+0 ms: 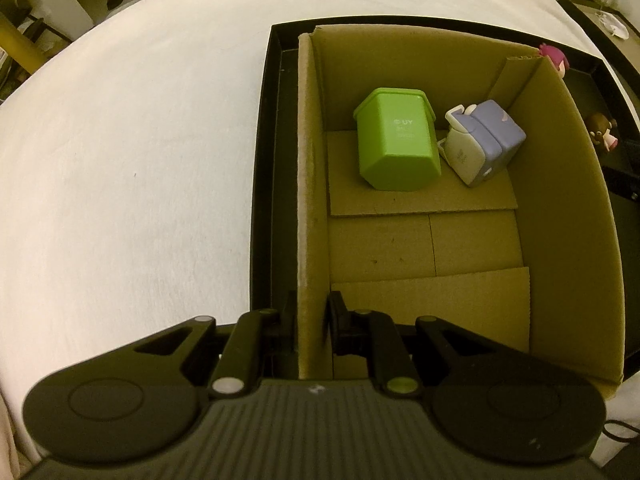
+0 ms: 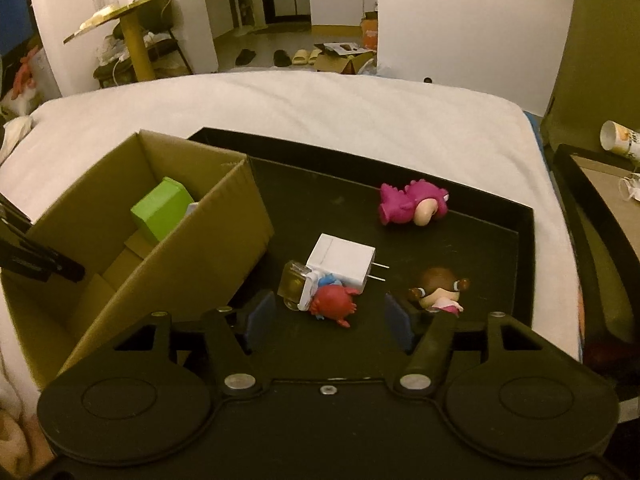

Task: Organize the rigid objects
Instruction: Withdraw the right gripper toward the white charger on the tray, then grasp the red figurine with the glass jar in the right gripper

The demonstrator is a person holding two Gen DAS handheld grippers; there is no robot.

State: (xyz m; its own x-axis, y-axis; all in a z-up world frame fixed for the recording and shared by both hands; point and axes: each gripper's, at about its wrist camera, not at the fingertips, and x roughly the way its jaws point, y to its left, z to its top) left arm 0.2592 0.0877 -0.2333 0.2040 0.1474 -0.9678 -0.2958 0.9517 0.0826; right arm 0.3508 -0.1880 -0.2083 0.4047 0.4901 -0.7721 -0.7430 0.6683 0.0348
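Left gripper [image 1: 310,320] is clamping the cardboard box [image 1: 308,184] wall at lower centre; right gripper [image 2: 328,316], jaws apart and empty, is hovering just below the red crab figure [image 2: 334,306] on the black tray [image 2: 524,248].

Box wall is hiding most of the green container [image 2: 162,210] in the right wrist view, and all but a sliver of the lilac item behind it. In the left wrist view the same wall is covering the lower part of the pink figure [image 1: 554,58]. Brown-haired figure [image 1: 602,132] is sitting half cut off near the right edge. Embossed text on the green container is too small to read.
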